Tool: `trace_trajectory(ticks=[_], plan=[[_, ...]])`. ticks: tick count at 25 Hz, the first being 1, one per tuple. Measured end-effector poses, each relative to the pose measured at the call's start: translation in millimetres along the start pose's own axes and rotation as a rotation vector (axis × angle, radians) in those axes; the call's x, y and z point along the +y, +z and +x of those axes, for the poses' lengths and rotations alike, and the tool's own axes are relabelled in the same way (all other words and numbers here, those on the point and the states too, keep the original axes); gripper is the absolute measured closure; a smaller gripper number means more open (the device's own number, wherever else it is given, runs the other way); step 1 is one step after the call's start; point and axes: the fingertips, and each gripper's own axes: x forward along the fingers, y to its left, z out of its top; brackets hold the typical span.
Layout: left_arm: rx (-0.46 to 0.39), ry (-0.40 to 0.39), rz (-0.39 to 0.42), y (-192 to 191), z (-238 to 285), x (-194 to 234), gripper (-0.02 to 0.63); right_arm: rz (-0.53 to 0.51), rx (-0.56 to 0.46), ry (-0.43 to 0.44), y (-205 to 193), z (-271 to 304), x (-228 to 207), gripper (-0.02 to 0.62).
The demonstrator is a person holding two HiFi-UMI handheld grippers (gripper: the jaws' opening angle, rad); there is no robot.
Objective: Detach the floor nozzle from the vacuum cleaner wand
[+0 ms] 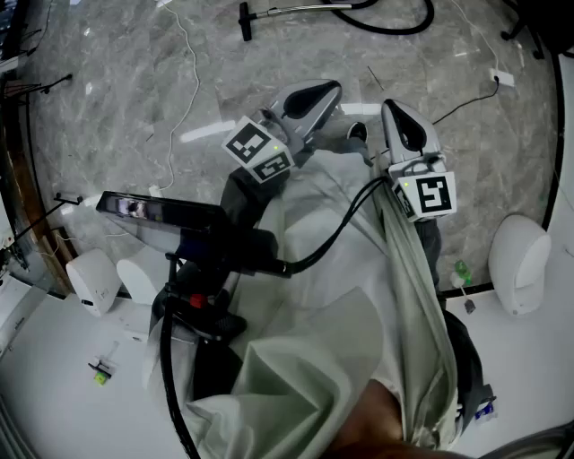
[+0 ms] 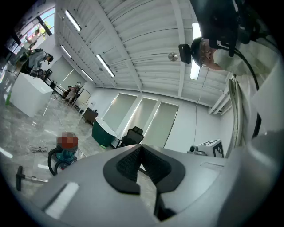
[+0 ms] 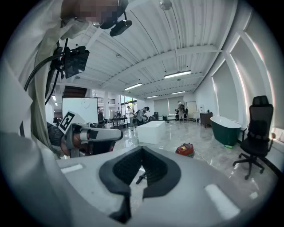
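Note:
In the head view the black floor nozzle (image 1: pixel 244 19) lies on the marble floor at the top, still on its thin wand (image 1: pixel 296 9), which runs right to a black hose (image 1: pixel 395 25). My left gripper (image 1: pixel 332 90) and right gripper (image 1: pixel 392 109) hang side by side above the floor, well short of the nozzle, both shut and empty. In the left gripper view the shut left gripper (image 2: pixel 141 149) faces the room, with the nozzle (image 2: pixel 19 176) far off at lower left beside a teal vacuum canister (image 2: pixel 65 156). In the right gripper view the right gripper (image 3: pixel 142 150) is also shut.
A white table edge (image 1: pixel 54 376) with small white devices (image 1: pixel 93 278) is at lower left, and a black unit on a stand (image 1: pixel 170 215) is close to me. A white dome (image 1: pixel 518 260) sits at the right. Cables cross the floor. A green tub (image 3: pixel 227 130) and an office chair (image 3: pixel 257 133) stand further off.

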Motion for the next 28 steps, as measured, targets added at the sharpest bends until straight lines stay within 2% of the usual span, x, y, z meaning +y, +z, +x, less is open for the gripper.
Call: trace_trajectory(ticks=[15, 23, 28], plan=[[-0.002, 0.004, -0.004, 0.1, -0.8, 1.3, 0.614, 0.013, -0.002, 0.003, -0.3, 2.3, 0.0, 0.595], [-0.002, 0.019, -0.017, -1.0, -6.1, 4.3, 0.614, 0.05, -0.052, 0.002, 4.2, 0.0, -0.5, 0.595], [-0.013, 0.06, -0.019, -6.7, 2.0, -4.3, 0.614, -0.014, -0.084, 0.011, 10.7, -13.8, -8.7, 0.595]])
